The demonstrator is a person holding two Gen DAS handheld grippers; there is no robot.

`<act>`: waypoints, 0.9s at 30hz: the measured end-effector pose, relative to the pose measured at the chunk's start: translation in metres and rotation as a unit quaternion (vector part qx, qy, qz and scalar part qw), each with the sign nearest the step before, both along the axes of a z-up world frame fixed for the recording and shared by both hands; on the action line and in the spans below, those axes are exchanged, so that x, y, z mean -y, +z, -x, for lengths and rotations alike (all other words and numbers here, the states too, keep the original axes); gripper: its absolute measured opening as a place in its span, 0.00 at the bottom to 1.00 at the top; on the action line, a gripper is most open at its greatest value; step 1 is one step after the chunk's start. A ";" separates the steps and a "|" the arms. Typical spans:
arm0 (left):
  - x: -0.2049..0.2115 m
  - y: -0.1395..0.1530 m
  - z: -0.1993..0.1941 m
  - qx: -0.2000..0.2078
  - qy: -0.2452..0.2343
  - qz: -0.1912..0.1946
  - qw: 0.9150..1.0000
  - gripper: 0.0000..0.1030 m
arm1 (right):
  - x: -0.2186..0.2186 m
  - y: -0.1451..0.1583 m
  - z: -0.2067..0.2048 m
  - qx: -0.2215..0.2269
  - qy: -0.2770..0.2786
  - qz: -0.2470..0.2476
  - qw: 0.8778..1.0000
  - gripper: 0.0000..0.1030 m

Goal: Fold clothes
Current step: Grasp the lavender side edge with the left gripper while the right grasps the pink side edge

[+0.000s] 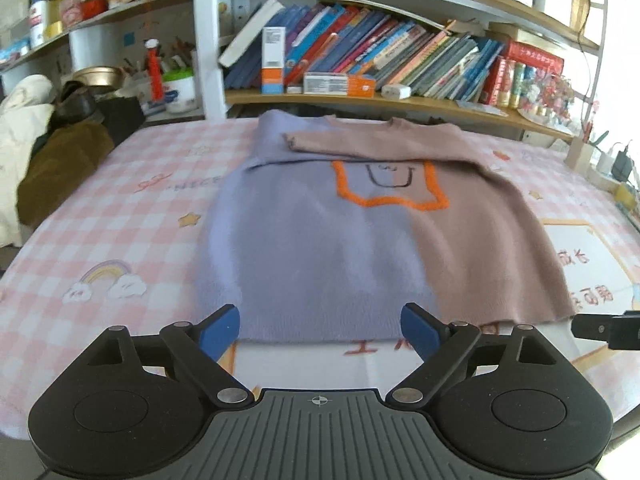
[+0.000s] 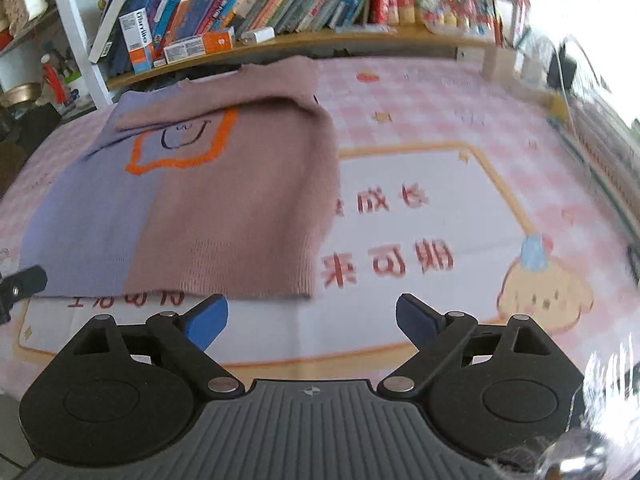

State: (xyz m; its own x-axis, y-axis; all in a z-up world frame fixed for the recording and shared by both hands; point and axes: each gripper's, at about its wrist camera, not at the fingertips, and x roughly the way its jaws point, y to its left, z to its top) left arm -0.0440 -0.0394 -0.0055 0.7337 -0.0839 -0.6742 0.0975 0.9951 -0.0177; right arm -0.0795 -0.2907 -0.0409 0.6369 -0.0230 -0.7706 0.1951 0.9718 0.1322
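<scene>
A knit sweater (image 1: 320, 248), half lavender and half dusty pink with an orange outline motif, lies flat on the table with both sleeves folded across its chest. It also shows in the right wrist view (image 2: 224, 208). My left gripper (image 1: 320, 330) is open and empty, just in front of the lavender hem. My right gripper (image 2: 312, 318) is open and empty, in front of the pink hem's right corner. The right gripper's tip shows at the right edge of the left wrist view (image 1: 608, 326).
The table wears a pink checked cloth (image 1: 120, 208) with cartoon prints and red characters (image 2: 388, 264). A bookshelf (image 1: 360, 100) full of books stands behind the sweater. A pile of clothes (image 1: 52, 160) lies at the far left.
</scene>
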 end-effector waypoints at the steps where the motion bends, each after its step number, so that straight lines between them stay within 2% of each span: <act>1: -0.003 0.001 0.000 -0.001 0.007 0.002 1.000 0.87 | 0.001 -0.002 0.001 -0.002 -0.002 -0.008 1.000 0.88; 6: -0.024 0.002 -0.009 -0.004 0.042 0.003 0.999 0.87 | 0.005 -0.005 -0.006 -0.002 -0.014 -0.038 0.999 0.82; 8: -0.033 -0.001 -0.015 -0.013 0.054 0.009 0.998 0.82 | 0.006 -0.006 -0.013 -0.004 -0.017 -0.043 0.999 0.74; 11: -0.048 -0.008 -0.029 -0.031 0.075 0.021 0.997 0.66 | 0.008 -0.009 -0.024 -0.011 -0.026 -0.046 0.999 0.60; 13: -0.059 -0.013 -0.039 -0.039 0.091 0.032 0.995 0.51 | 0.011 -0.010 -0.030 -0.014 -0.033 -0.046 0.998 0.53; 15: -0.068 -0.019 -0.051 -0.050 0.101 0.042 0.993 0.41 | 0.013 -0.011 -0.037 -0.016 -0.039 -0.045 0.998 0.47; 17: -0.073 -0.024 -0.061 -0.059 0.102 0.042 0.992 0.38 | 0.016 -0.012 -0.044 -0.016 -0.041 -0.048 0.998 0.38; 20: -0.077 -0.032 -0.074 -0.071 0.099 0.047 0.991 0.31 | 0.015 -0.013 -0.054 -0.015 -0.034 -0.054 0.998 0.28; 22: -0.075 -0.033 -0.080 -0.072 0.085 0.051 0.992 0.13 | 0.012 -0.014 -0.060 -0.015 -0.026 -0.055 0.998 0.17; 23: -0.073 -0.033 -0.084 -0.075 0.073 0.055 0.993 0.09 | 0.010 -0.014 -0.063 -0.014 -0.020 -0.054 0.998 0.12; 25: -0.068 -0.031 -0.087 -0.072 0.059 0.053 0.994 0.05 | 0.007 -0.013 -0.067 -0.011 -0.013 -0.057 0.998 0.10; 27: -0.062 -0.025 -0.087 -0.056 0.041 0.052 0.996 0.05 | 0.004 -0.011 -0.071 -0.007 -0.008 -0.061 0.998 0.09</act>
